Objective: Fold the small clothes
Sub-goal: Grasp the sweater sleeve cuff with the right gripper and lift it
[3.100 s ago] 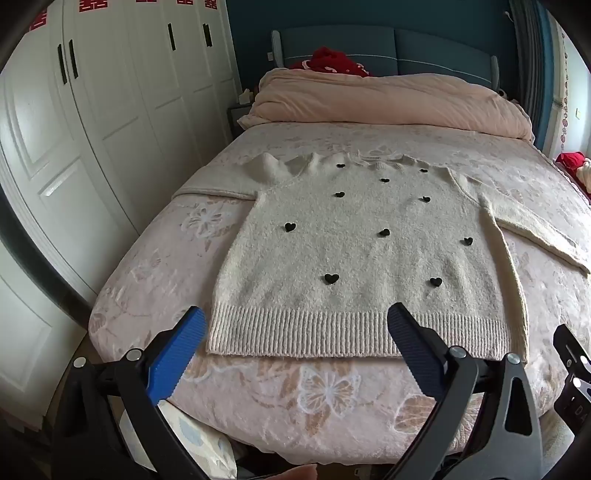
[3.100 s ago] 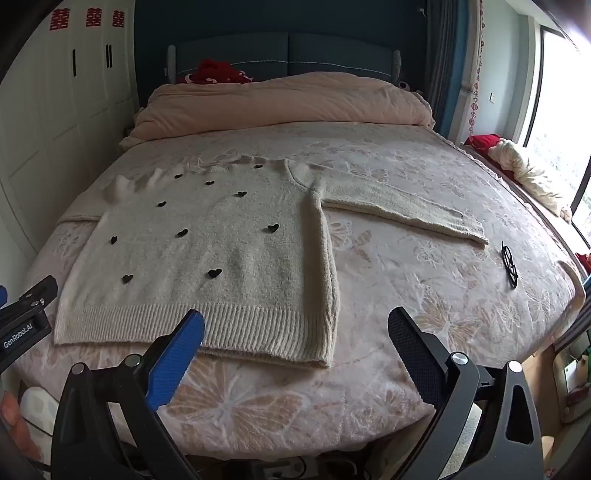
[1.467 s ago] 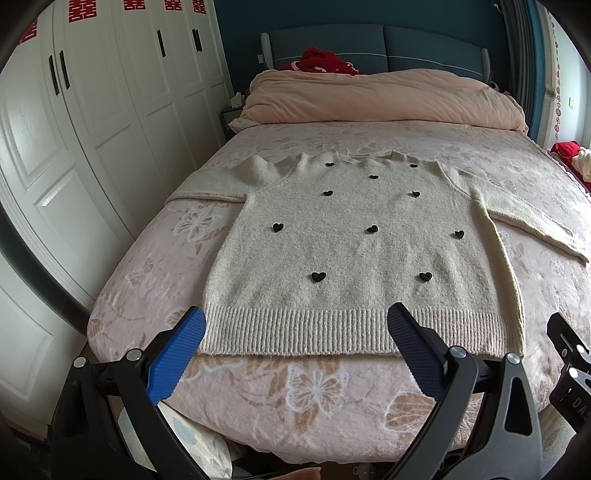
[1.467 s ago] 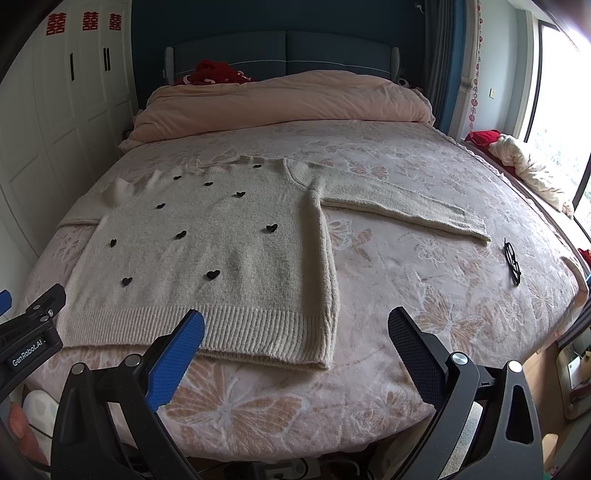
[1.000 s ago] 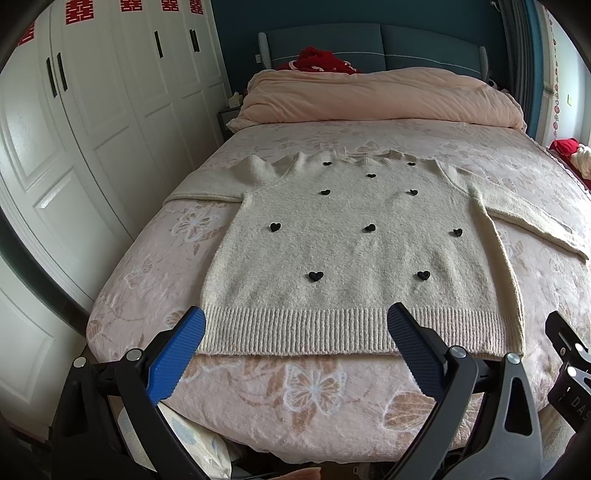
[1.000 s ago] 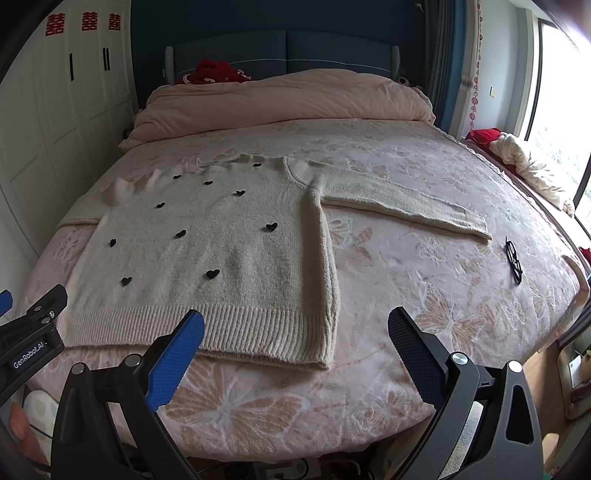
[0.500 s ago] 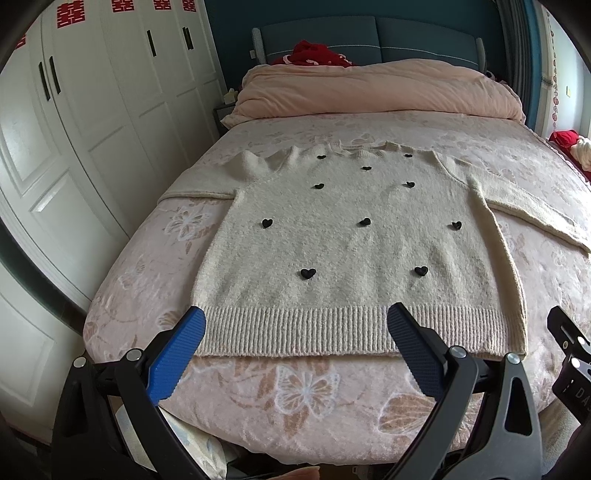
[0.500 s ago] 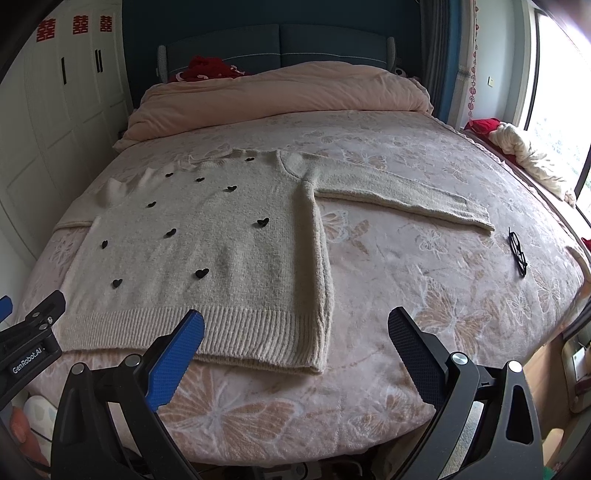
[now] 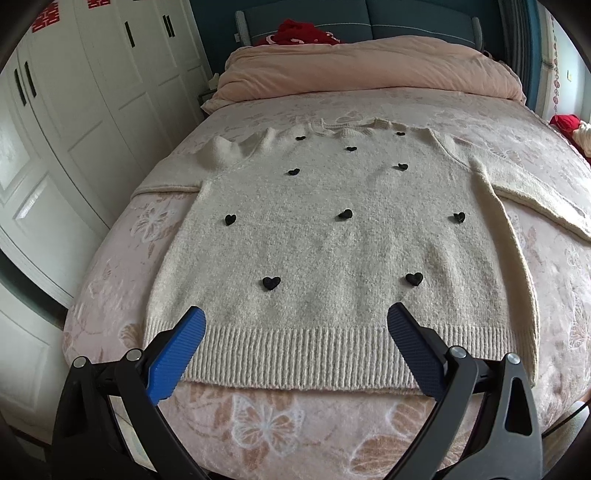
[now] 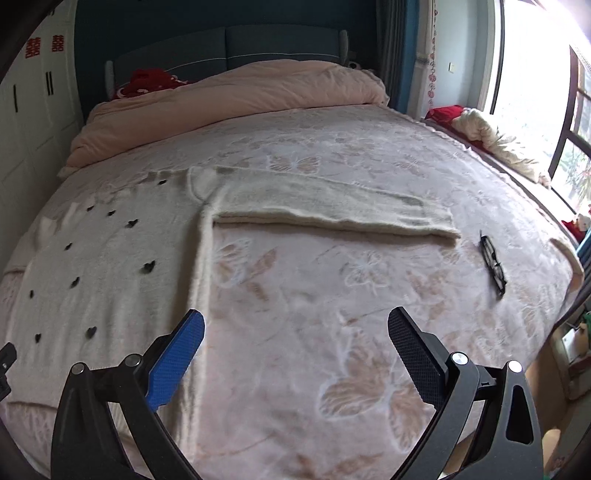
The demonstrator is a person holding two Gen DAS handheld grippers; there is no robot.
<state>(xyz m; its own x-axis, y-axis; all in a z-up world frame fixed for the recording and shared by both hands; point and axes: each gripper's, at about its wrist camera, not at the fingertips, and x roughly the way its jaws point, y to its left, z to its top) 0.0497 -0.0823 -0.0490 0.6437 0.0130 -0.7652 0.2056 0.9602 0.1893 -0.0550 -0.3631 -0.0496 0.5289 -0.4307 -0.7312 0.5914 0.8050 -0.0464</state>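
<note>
Both grippers are hanging out at the foot end of the bed (image 9: 110, 295), and neither one is touching anything. The left gripper (image 9: 295, 347) sits low over the near edge with its blue-padded fingers (image 9: 177, 354) spread wide and nothing between them, framing the ribbed hem of the sweater (image 9: 332, 240). The right gripper (image 10: 295, 347) is off toward the window side, also spread wide and holding nothing, its fingers (image 10: 173, 365) hovering over bare floral bedspread, with the left one just over the sweater's side edge. The sweater itself is a fuzzy cream knit dotted with little black hearts (image 9: 271, 282), lying flat and face up on the bed, hem toward the foot edge and neckline toward the pillows. Its body sits more toward the wardrobe side of the bed. One sleeve (image 10: 332, 210) stretches straight out sideways toward the window edge, lying flat, while the other sleeve (image 9: 173, 181) runs out to the wardrobe-side edge with a bit of a bump at the shoulder. Just past the cuff of the window-side sleeve there's a pair of black glasses (image 10: 493, 264) lying on the bedspread, near it but not touching. Further up, a rolled pink duvet (image 9: 369, 70) is piled across the head end, with something red (image 9: 299, 33) behind it against the blue headboard (image 9: 406, 18). White wardrobe doors (image 9: 92, 110) run along that side.
</note>
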